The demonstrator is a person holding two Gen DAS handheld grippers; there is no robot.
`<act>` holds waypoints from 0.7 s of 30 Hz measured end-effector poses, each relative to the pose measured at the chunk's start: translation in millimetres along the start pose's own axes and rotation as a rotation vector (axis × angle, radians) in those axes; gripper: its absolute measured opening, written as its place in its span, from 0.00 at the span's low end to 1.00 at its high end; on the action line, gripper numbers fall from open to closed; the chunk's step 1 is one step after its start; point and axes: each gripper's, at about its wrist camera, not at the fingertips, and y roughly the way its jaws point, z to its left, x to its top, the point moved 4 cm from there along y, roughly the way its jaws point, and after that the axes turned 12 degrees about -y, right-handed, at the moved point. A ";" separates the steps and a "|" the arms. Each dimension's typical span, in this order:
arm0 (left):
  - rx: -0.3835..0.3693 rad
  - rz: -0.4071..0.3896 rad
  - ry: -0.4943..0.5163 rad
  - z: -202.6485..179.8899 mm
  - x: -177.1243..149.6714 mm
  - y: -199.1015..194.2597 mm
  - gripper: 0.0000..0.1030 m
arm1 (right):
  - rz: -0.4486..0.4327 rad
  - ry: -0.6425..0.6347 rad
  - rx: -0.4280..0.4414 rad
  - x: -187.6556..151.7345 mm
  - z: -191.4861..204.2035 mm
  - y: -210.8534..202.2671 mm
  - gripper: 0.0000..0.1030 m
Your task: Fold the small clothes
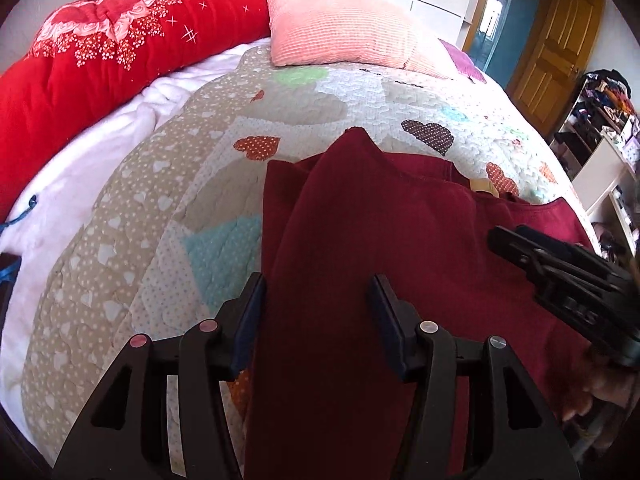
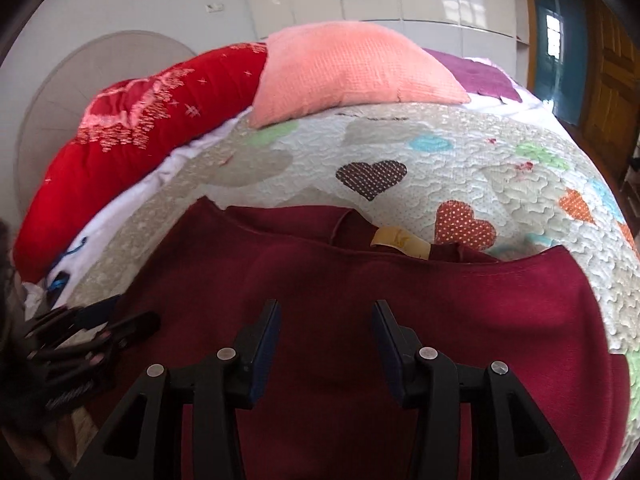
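A dark red garment (image 1: 360,216) lies on the quilted heart-patterned bedspread (image 1: 160,184), its neck and tan label (image 2: 400,242) toward the far side. A fold of it runs up the middle in the left wrist view. My left gripper (image 1: 320,284) is open, its fingers either side of that fold, just above the cloth. My right gripper (image 2: 326,308) is open over the middle of the garment (image 2: 360,300). Each gripper shows in the other's view: the right one (image 1: 560,272) at the right edge, the left one (image 2: 80,336) at the left edge.
A pink pillow (image 1: 340,24) and a red floral quilt (image 1: 100,52) lie at the head of the bed. A white sheet (image 1: 92,152) shows at the left. A wooden door (image 1: 556,56) and cluttered shelves (image 1: 600,120) stand to the right.
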 end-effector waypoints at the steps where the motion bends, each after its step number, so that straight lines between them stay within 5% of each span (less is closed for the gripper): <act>1: 0.001 0.002 -0.002 0.3 -0.2 1.7 0.54 | 0.009 0.012 -0.001 -0.3 -1.3 6.1 0.43; 13: -0.019 0.026 -0.048 6.1 -2.2 8.8 0.61 | 0.062 0.064 -0.061 7.6 -21.2 41.8 0.44; 21: -0.058 0.015 -0.079 15.3 -12.3 -6.8 0.61 | -0.020 -0.079 -0.040 21.1 -0.5 9.1 0.49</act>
